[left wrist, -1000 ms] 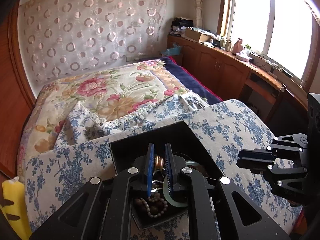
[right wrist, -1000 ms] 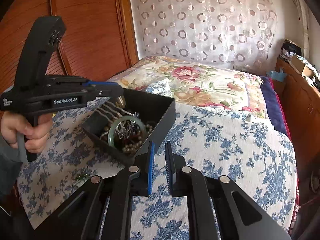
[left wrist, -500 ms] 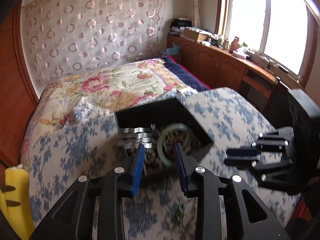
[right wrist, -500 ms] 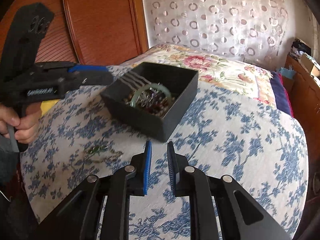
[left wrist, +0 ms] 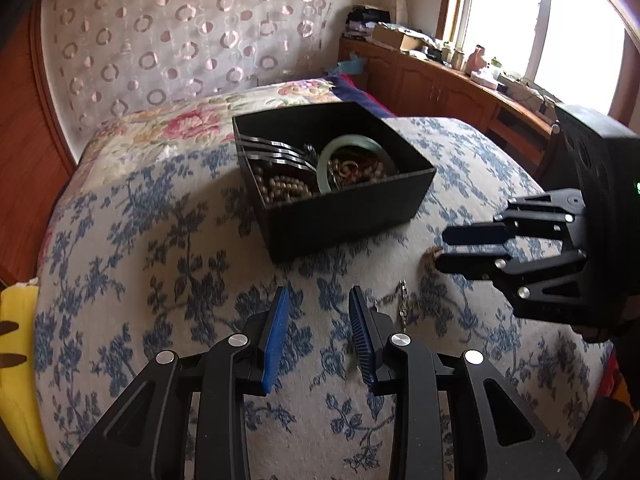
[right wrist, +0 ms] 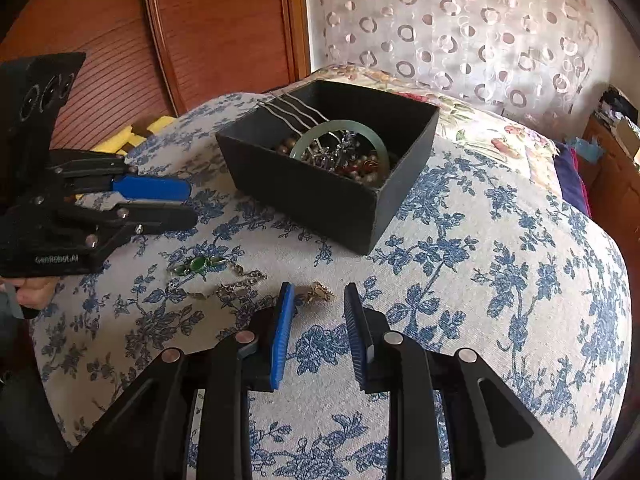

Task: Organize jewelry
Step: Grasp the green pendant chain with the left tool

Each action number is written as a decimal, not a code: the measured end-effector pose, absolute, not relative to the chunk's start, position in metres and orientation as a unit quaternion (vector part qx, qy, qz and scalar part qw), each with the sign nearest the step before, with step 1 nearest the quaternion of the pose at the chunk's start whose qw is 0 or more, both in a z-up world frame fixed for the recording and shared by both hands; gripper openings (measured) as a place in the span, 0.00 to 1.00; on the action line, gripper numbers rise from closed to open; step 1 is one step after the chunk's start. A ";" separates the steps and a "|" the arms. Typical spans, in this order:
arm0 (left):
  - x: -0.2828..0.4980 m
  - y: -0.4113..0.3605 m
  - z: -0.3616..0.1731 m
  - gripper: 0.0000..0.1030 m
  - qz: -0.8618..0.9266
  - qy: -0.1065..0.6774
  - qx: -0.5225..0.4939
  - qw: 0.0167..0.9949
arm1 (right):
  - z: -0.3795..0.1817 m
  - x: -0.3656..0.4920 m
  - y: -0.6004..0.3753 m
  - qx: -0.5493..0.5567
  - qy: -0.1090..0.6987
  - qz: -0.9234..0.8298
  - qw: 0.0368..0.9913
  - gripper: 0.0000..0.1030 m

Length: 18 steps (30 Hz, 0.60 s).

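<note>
Since a second ago both hands have drawn back from the black box [left wrist: 348,208], which was close under the left gripper [left wrist: 316,300] and now sits apart on the bed's floral cover [right wrist: 500,280]. That gripper is released and empty. The right gripper [right wrist: 316,292] is opening, empty, over the gold chain [right wrist: 240,282] and green-stone piece [right wrist: 196,265] lying loose before the box, likely the next pick. A bangle [right wrist: 340,130] and beads [left wrist: 284,188] fill the box. Beyond: wooden headboard [right wrist: 224,28], patterned curtain [left wrist: 180,32].
</note>
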<state>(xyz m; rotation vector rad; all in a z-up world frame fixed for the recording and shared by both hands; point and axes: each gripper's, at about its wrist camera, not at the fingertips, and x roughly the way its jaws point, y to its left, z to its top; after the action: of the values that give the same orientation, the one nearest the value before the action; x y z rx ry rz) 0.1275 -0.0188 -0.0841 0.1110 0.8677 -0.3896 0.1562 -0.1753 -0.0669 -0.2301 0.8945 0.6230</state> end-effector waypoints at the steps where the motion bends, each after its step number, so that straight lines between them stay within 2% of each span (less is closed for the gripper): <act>1: 0.127 -0.019 -0.086 0.28 -0.189 0.419 0.053 0.886 | -0.066 0.157 -0.174 -0.112 0.424 0.297 0.848 0.27; 7: 0.123 -0.025 -0.093 0.29 -0.197 0.429 0.056 0.880 | -0.070 0.160 -0.167 -0.131 0.425 0.292 0.846 0.26; 8: 0.122 -0.026 -0.094 0.29 -0.199 0.430 0.058 0.879 | -0.070 0.159 -0.165 -0.134 0.424 0.292 0.846 0.17; 18: 0.120 -0.042 -0.098 0.29 -0.215 0.435 0.072 0.872 | -0.067 0.152 -0.182 -0.116 0.418 0.289 0.854 0.17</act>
<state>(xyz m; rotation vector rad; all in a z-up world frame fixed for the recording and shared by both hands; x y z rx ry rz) 0.1197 -0.0416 -0.0980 0.1497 0.9083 -0.4492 0.1522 -0.1818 -0.0670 -0.2440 0.8785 0.6075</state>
